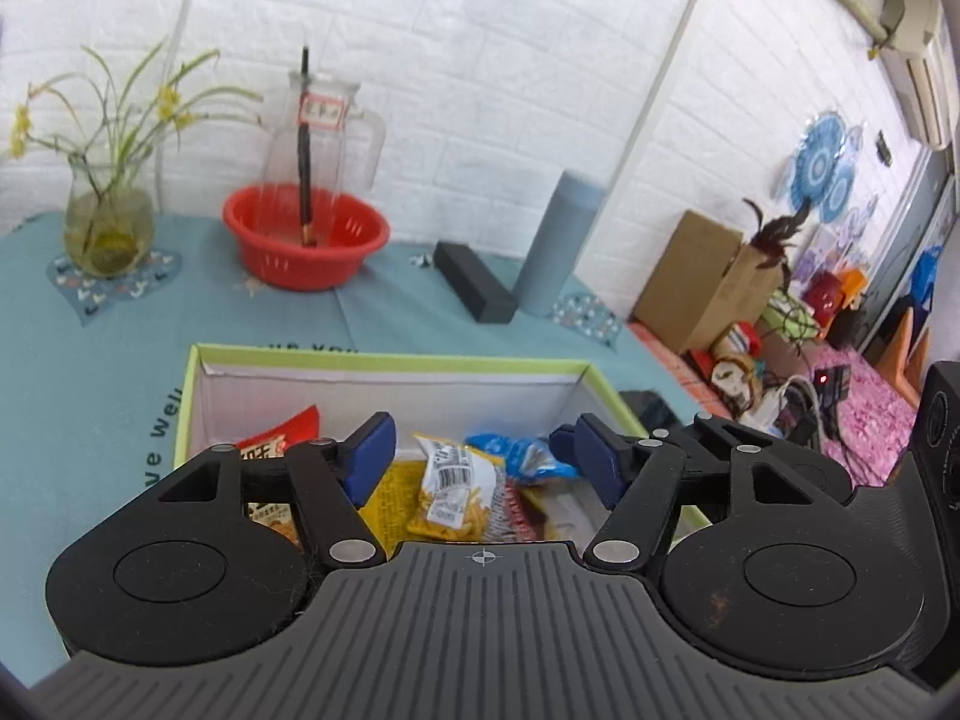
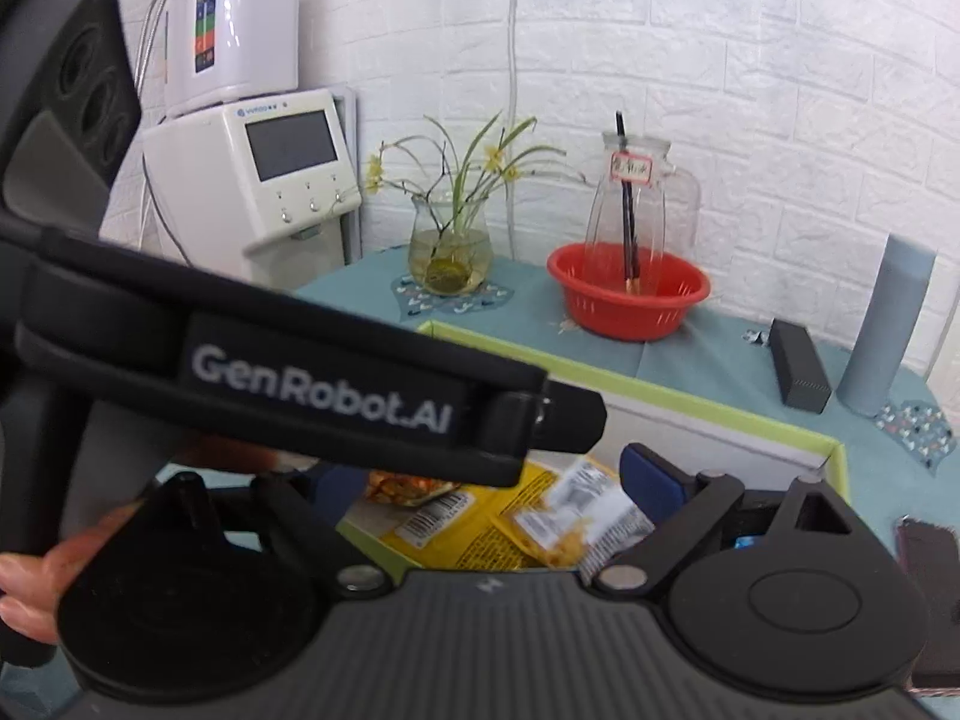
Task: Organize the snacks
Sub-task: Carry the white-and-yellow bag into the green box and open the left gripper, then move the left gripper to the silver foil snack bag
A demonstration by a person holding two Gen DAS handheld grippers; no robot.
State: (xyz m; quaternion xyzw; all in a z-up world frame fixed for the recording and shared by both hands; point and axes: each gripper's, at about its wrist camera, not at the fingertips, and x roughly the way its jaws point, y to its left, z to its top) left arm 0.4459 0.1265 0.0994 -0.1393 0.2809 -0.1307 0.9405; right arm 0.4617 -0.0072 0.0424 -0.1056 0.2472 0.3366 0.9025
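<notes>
On the teal tabletop (image 1: 90,360) near the wall, going left to right, stand a glass vase of yellow-flowered stems (image 1: 108,222), a red plastic colander (image 1: 306,240) with a clear glass pitcher (image 1: 324,138) standing in it, a flat black box (image 1: 474,288) and a tall grey-blue cylinder (image 1: 558,240).

In front of them lies the green-rimmed cardboard box (image 1: 390,363), and this is where the snacks are. Inside it, again from the left, I can make out a red packet (image 1: 282,435), a large yellow packet (image 1: 393,495) lying flat, a clear bag of yellow sticks with a barcode label (image 1: 459,492) on top of it, and a blue packet (image 1: 519,456) toward the right wall.

The left claw (image 1: 480,456) hovers over the box with its blue pads wide apart and nothing between them. The right claw (image 2: 480,480) is close beside it, also above the box; its right blue pad (image 2: 651,480) shows, but the left claw's body crosses the view and hides the other side, so I cannot tell how it stands.

Judging by this, the gathering looks mostly done: several packets are already in the box and I see no snack loose on the tabletop, though much is out of sight. What may remain is tidying the heap.
</notes>
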